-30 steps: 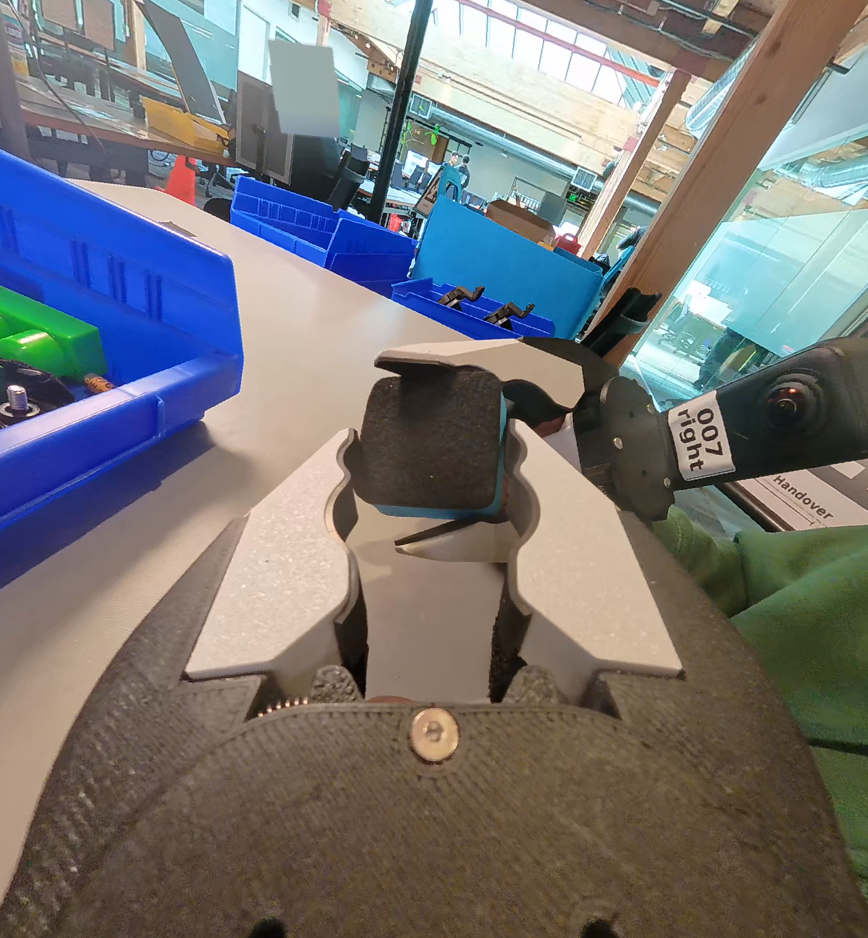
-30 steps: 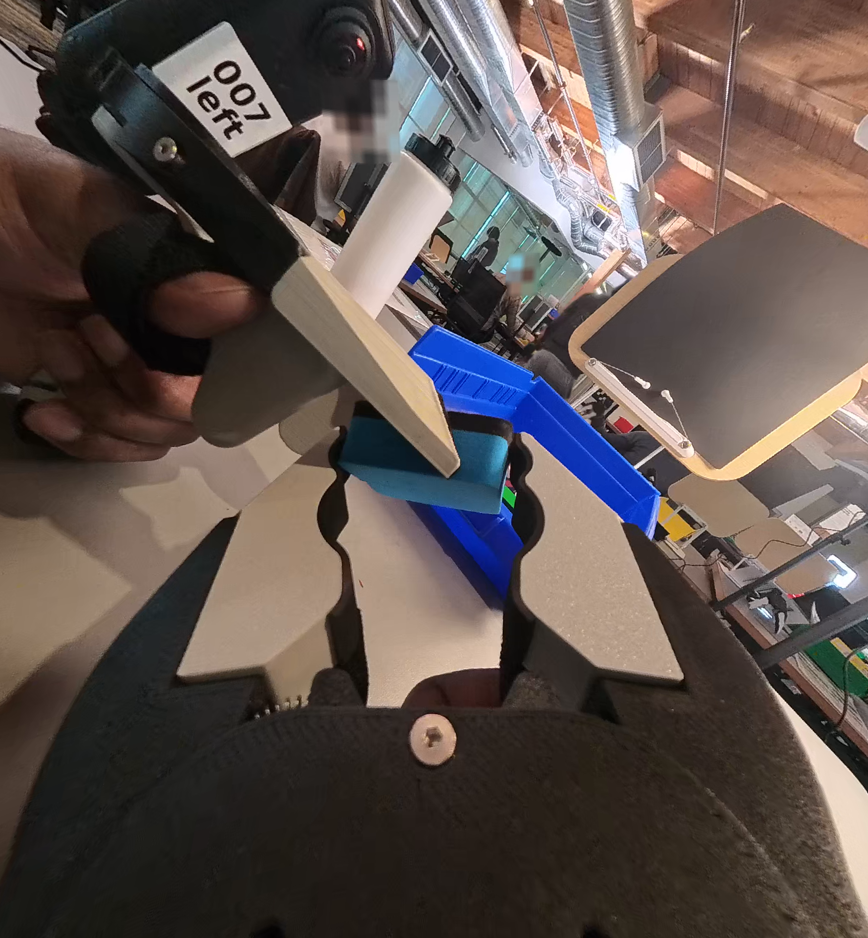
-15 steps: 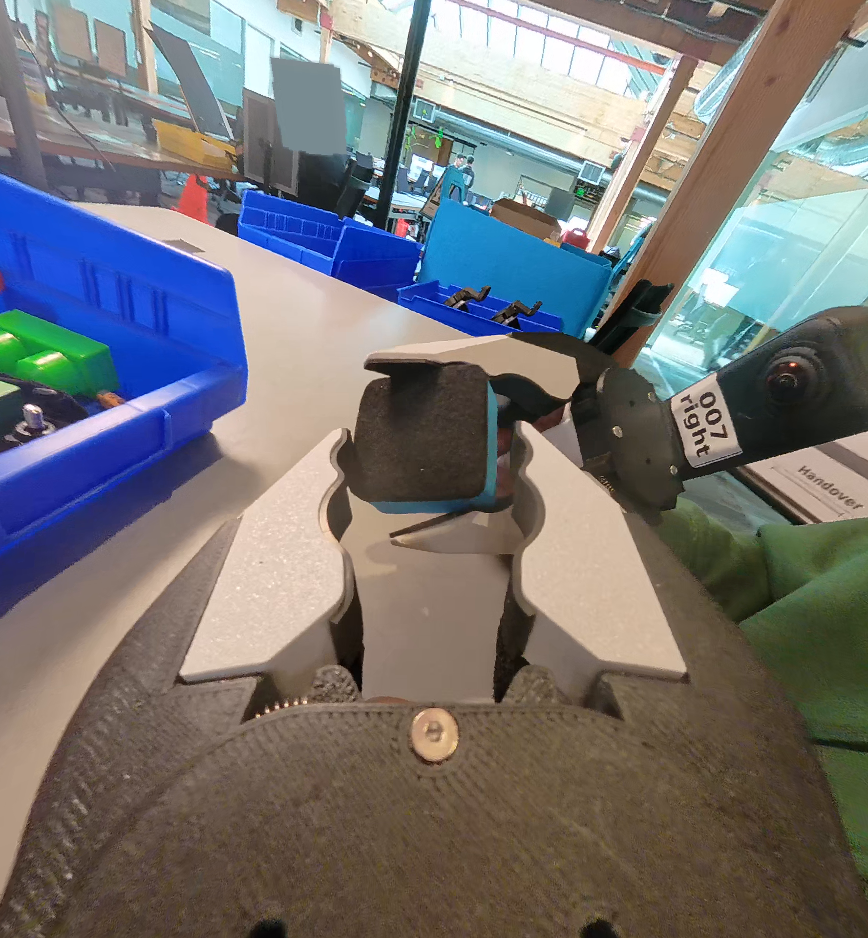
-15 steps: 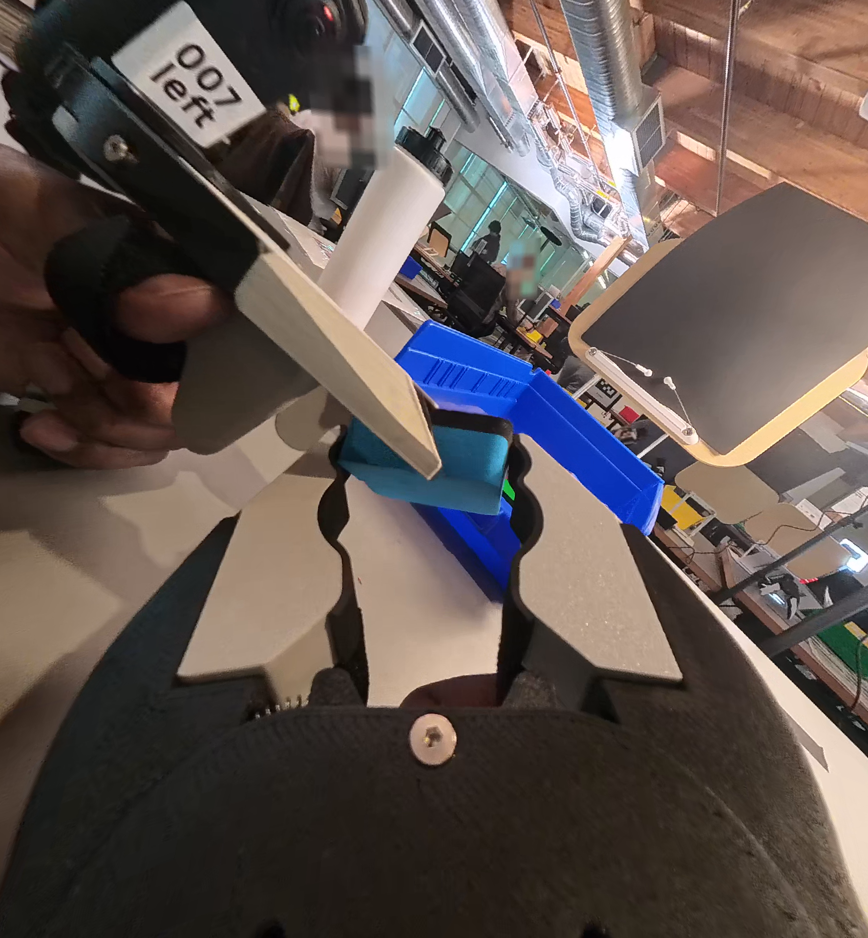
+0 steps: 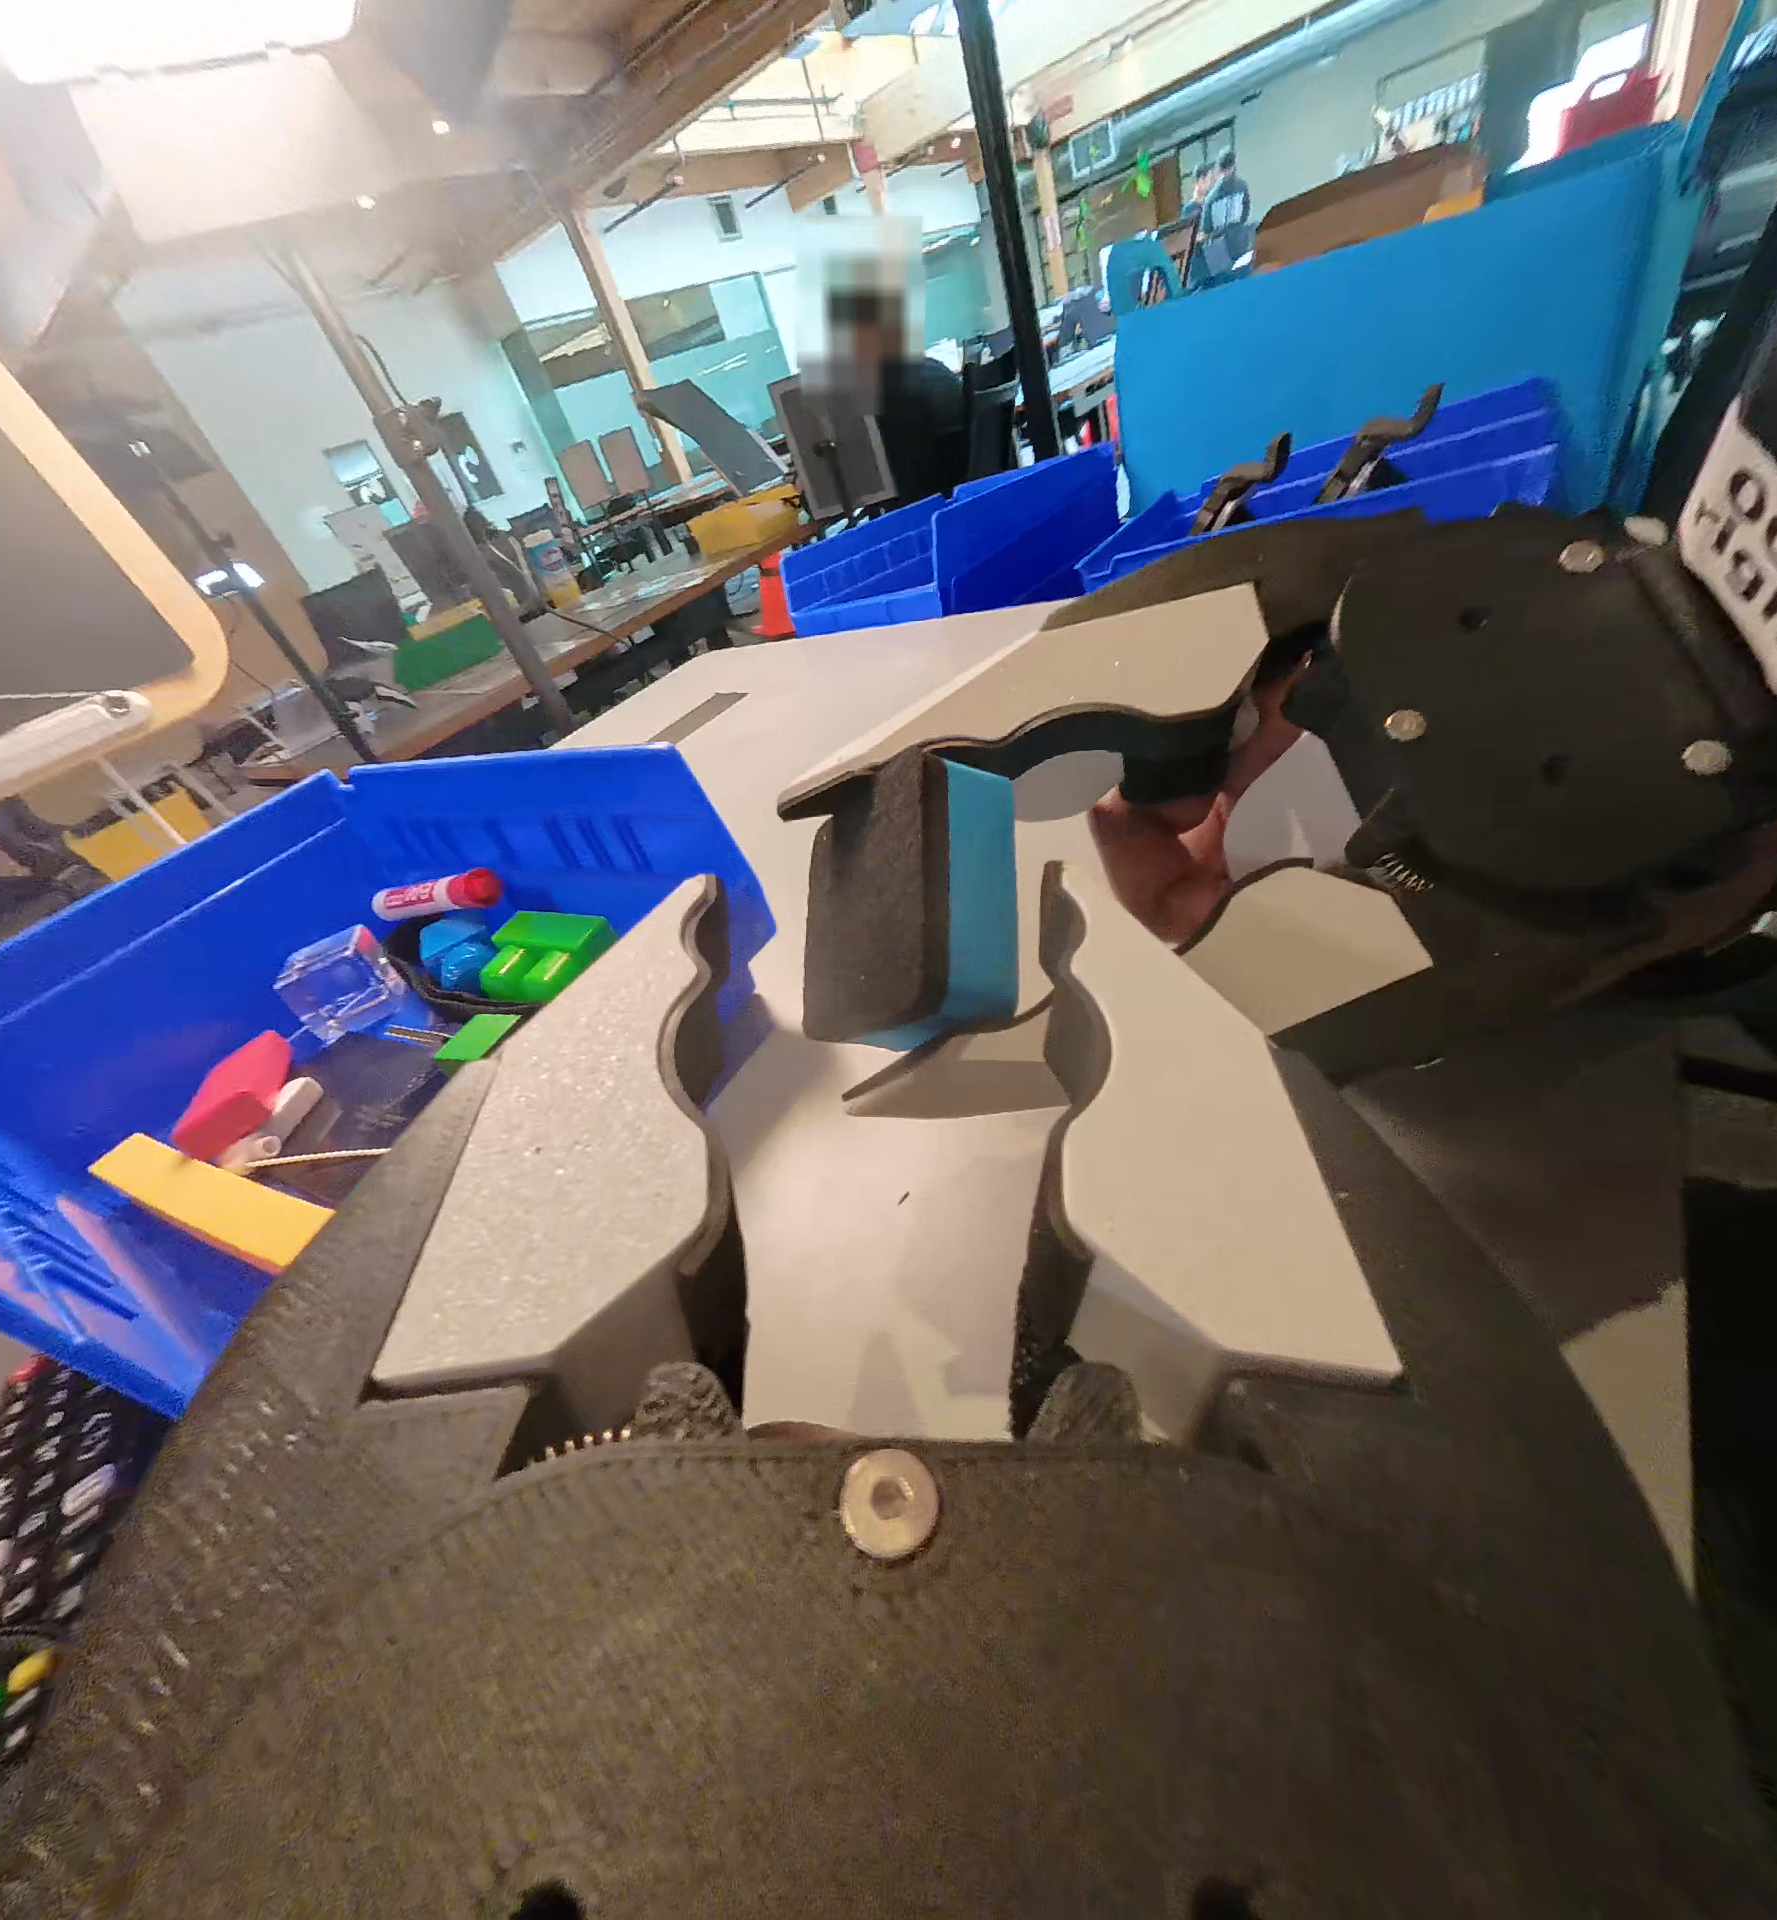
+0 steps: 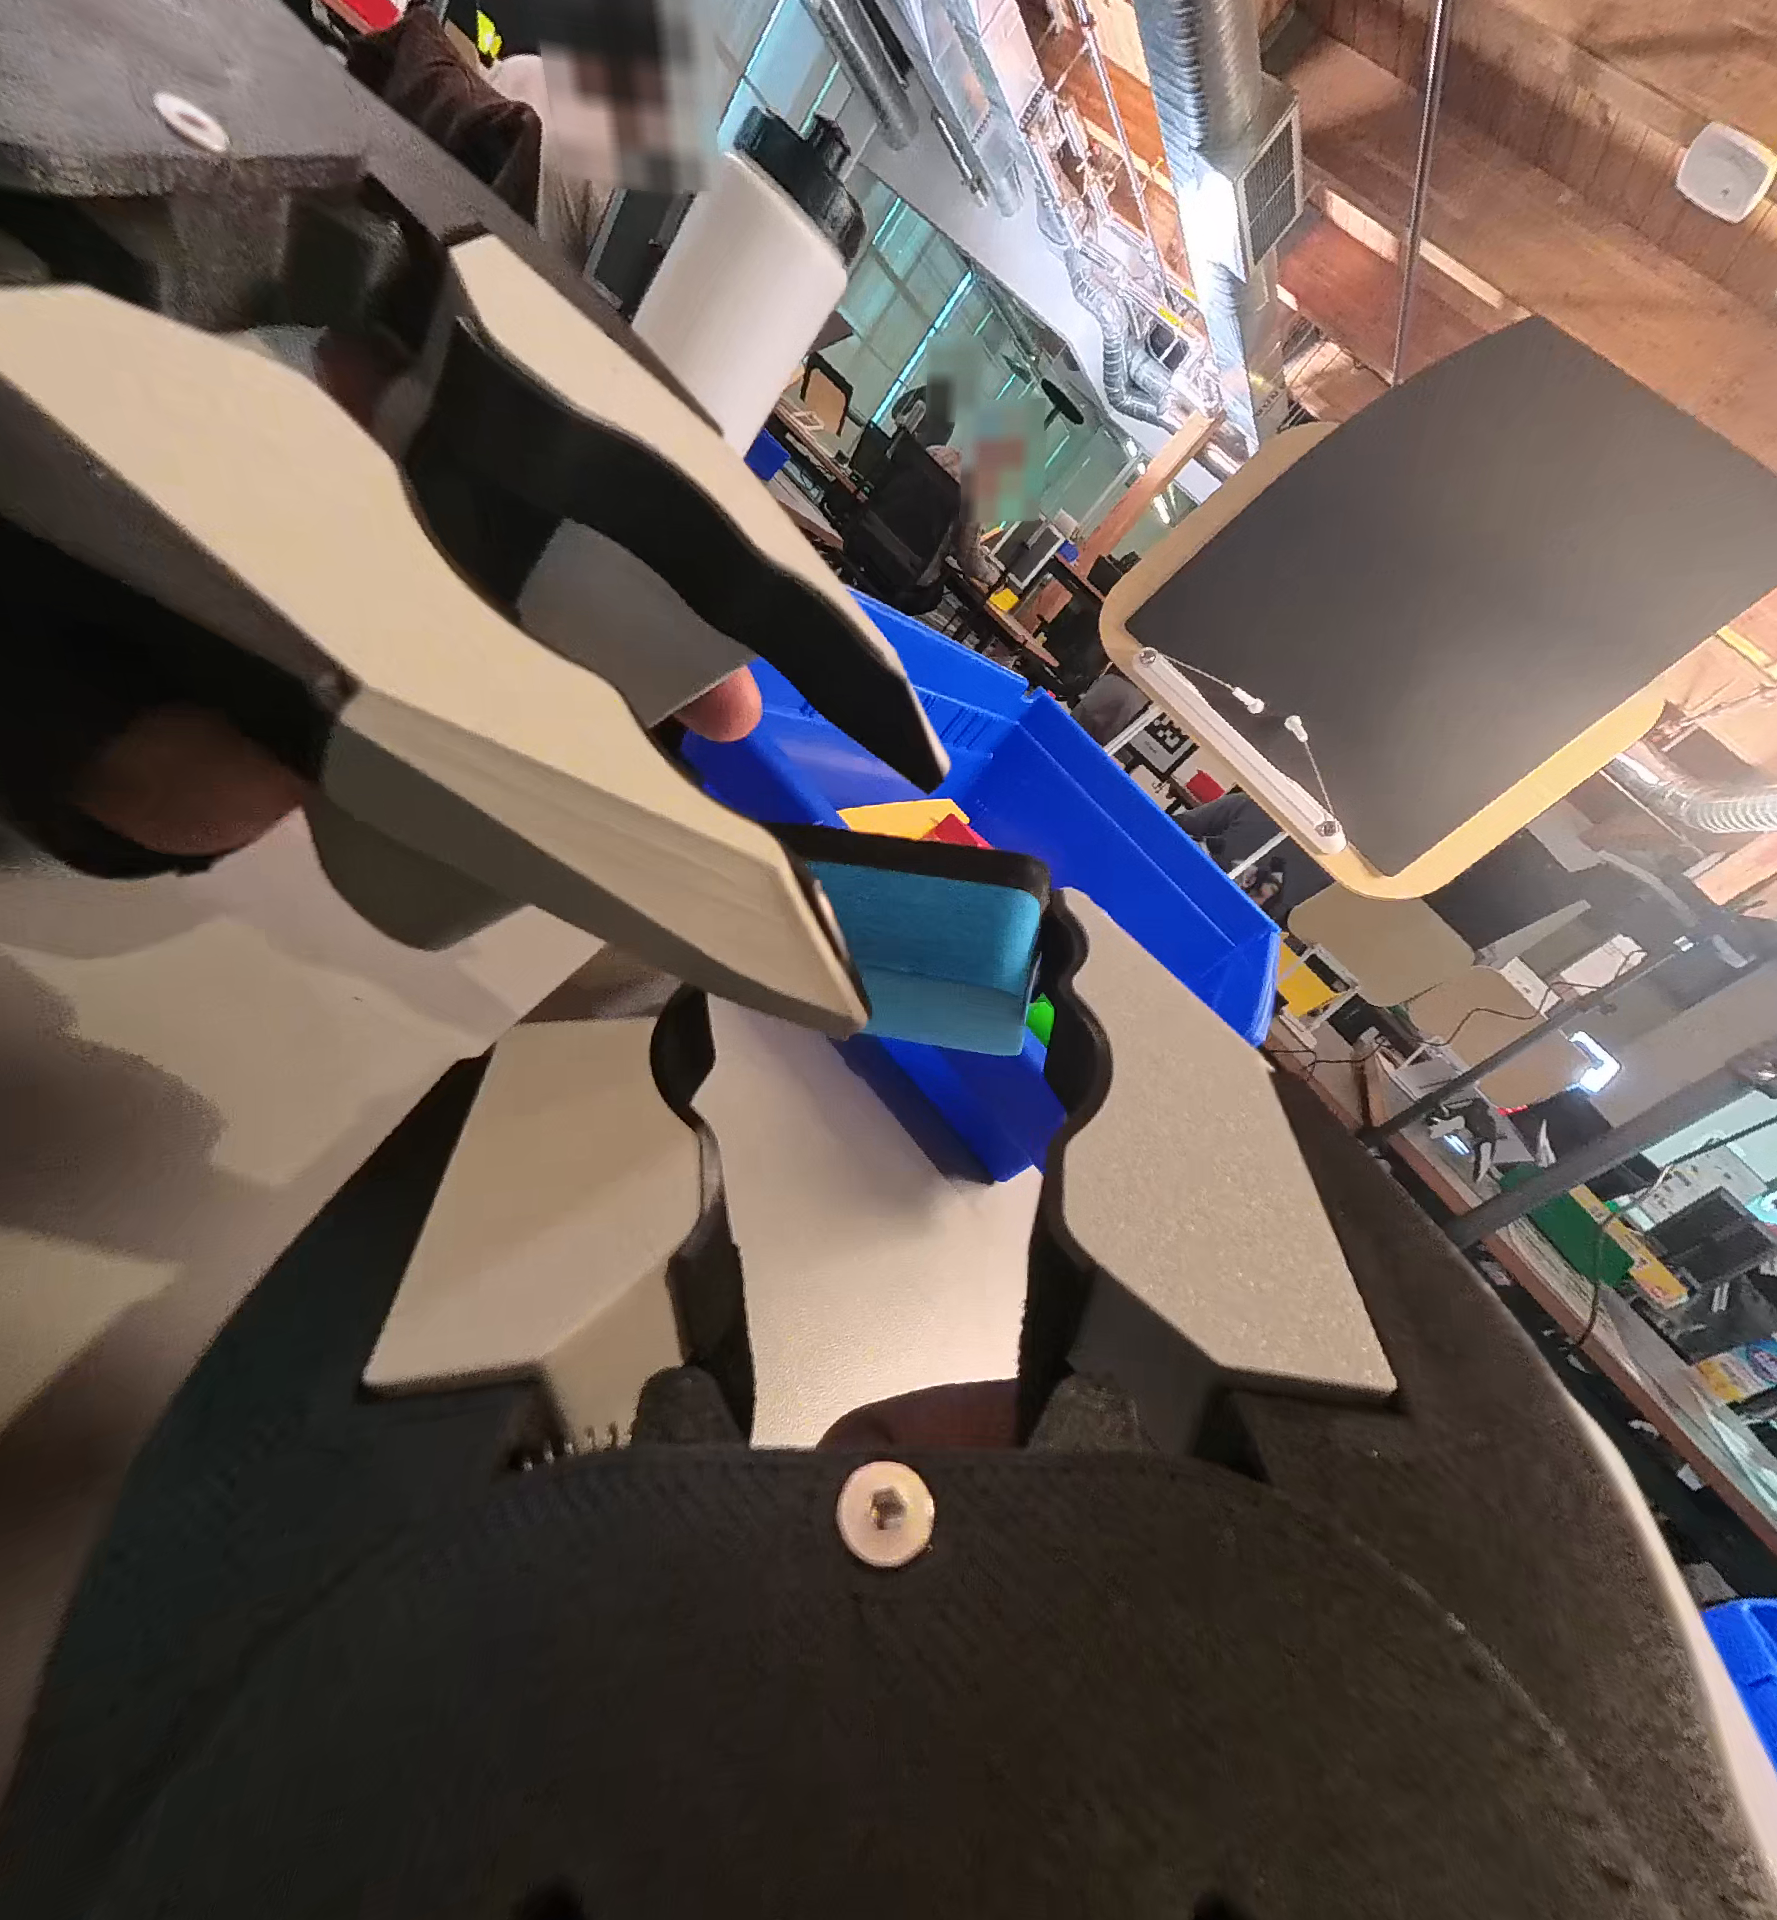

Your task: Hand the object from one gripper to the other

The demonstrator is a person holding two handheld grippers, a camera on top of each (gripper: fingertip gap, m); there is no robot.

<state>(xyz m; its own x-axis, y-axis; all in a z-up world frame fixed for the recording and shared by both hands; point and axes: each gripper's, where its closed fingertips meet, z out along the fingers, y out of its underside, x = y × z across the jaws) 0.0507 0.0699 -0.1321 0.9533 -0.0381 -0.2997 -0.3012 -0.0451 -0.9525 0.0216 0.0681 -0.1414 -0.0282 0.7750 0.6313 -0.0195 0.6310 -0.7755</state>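
One object [image 5: 905, 914], a small block of blue foam with a black felt face, hangs in the air over the grey table [image 5: 863, 1247], centre of both views.

- Grip: the right gripper [image 6: 868, 966] is clamped on the object end to end. In the left wrist view its two grey fingers press the block's top and bottom ends.
- The left gripper [image 5: 879, 904] stands wide. The block sits in its gap, with a clear space on the felt side. The blue side is just beside the other finger, and I cannot tell whether they touch.
- Axis: in the left wrist view the long axis runs up-down in the frame, felt toward the left and foam toward the right. In the right wrist view it runs across the frame, felt edge uppermost.
- Step, as I judge it: the release end of the handover, with the weight carried by the right gripper alone.
- Next move calls for drawing the two grippers straight apart without the left fingers brushing the block.
- Beyond: a blue bin [image 5: 84, 997] of small coloured parts at lower left in the left wrist view.
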